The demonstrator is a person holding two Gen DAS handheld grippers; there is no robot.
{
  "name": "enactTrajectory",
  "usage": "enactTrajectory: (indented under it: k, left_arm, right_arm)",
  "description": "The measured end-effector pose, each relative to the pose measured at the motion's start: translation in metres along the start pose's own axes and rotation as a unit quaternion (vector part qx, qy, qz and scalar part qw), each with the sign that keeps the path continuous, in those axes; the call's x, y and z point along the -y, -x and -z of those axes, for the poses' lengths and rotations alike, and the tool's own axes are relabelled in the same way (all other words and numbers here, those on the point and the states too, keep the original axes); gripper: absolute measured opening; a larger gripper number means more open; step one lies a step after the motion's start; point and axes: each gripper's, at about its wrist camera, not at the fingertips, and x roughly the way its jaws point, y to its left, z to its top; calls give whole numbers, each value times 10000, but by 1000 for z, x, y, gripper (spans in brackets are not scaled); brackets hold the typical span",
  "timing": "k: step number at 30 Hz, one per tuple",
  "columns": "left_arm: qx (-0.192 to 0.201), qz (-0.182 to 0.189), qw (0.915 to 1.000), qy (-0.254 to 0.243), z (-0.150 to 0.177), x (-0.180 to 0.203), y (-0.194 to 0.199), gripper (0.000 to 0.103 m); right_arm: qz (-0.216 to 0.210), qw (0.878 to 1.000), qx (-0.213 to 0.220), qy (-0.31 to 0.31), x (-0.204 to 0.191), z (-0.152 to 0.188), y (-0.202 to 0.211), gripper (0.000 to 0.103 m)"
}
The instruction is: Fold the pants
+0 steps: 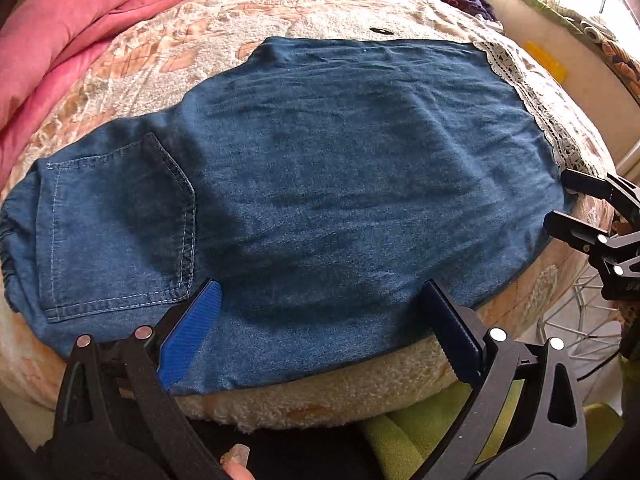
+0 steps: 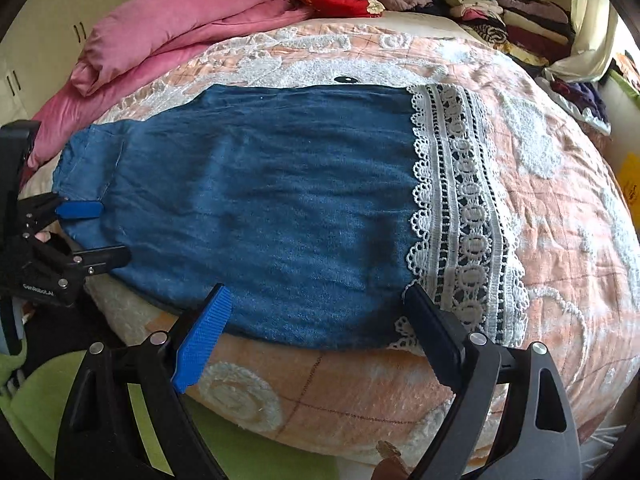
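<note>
Both pairs of jaws stand spread wide with nothing pinched between them. Seen from the left wrist, the left gripper [image 1: 324, 320] hangs over the near edge of the denim pants [image 1: 320, 168], its blue ribbed pad [image 1: 192, 332] just beside the back pocket [image 1: 120, 224] and its other finger near the edge of the cloth. Seen from the right wrist, the right gripper [image 2: 320, 332] hovers at the same near edge further along, one finger over the denim and the other at the white lace hem [image 2: 460, 208]. The pants lie flat, already doubled lengthwise, across a peach patterned bedspread [image 2: 560, 240], waistband toward the left gripper. A pink quilt [image 2: 160, 36] lies bunched along the far side of the bed, and stacked clothes [image 2: 512, 16] sit at the far corner.
</note>
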Motion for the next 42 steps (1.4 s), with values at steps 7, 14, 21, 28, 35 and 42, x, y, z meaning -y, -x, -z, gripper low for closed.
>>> enactTrajectory:
  k: [7,14,21,28,35,42]
  left_arm:
    - [331,27,9994,90,-3,-2,20,93]
    - [579,-14,9982,175,-8,-5,39,93]
    - [777,-52,9969,148,-17,0,55,93]
    - [886,-4,9959,160,-27,7,68,93]
    - [994,10,9950,-11,-43,24,78,93]
    - [1132,150,9934,-144,-68,37,79,93]
  right_arm:
    - [-126,9995,216,-194,8,-4,21,88]
    - [-118,9984,487,-245,13,-8,42,93]
    - [-68,9962,778,-376,24,-10,60,94]
    - [30,9933,998,-578,41,-10,76,94]
    - [87,9898,1200,-764,61,-6,91,94]
    - [232,9891,1191,-837,75,1,99,94]
